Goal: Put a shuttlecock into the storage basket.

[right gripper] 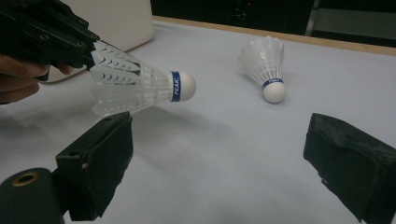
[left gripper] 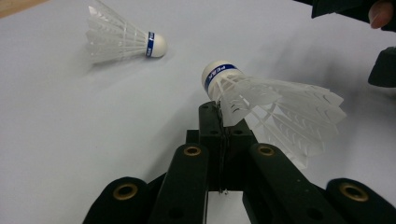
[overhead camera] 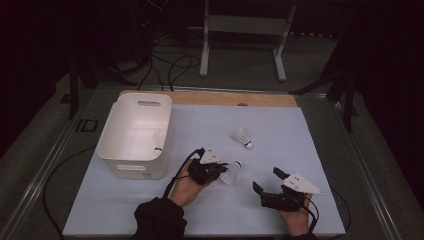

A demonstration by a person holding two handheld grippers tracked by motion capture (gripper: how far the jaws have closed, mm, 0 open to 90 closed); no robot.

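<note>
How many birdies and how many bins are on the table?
Birdies: 2, one held by its feathers in the left gripper, one lying loose on the table.
Bins: 1, white.
Total: 3 things.

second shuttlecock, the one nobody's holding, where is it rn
The loose shuttlecock lies on the blue table in the high view, right of the white bin and beyond the held shuttlecock in the left gripper.
</note>
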